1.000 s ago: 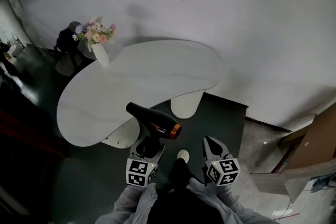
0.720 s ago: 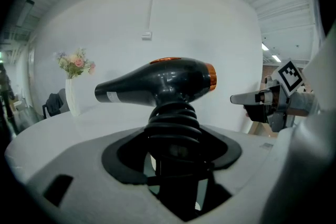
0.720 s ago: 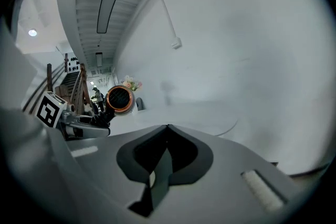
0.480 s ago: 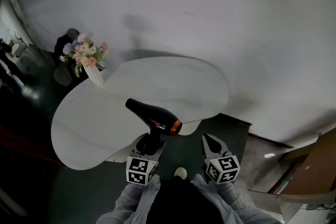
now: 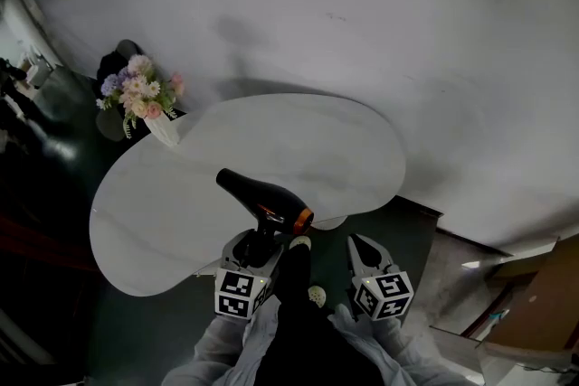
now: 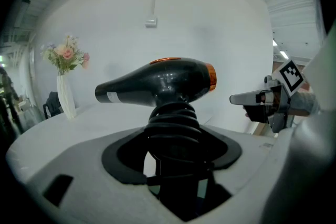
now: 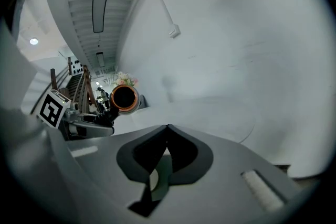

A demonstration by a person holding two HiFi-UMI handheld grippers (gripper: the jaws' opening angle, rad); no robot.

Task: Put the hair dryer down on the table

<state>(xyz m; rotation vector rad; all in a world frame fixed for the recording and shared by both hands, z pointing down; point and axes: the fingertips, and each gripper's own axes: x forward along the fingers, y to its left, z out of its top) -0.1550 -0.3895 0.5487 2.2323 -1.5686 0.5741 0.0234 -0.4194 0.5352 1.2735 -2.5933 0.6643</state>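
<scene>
L gripper clamped on handle of hair dryer. Body horiz., nozzle toward upper left of frame. R gripper jaws together, nothing in them, lower right of centre. Dryer sits mid-frame over near edge of table, and looks clear of the top in left gripper view. Progress: dryer at table, not set down yet. Left to do: lower onto top, release. Hard to tell: exact gap dryer-to-top. Handle bottom buried in jaws, no cord visible, table legs mostly hidden under top. Far left end: vase w/ flowers, well apart from dryer.
</scene>
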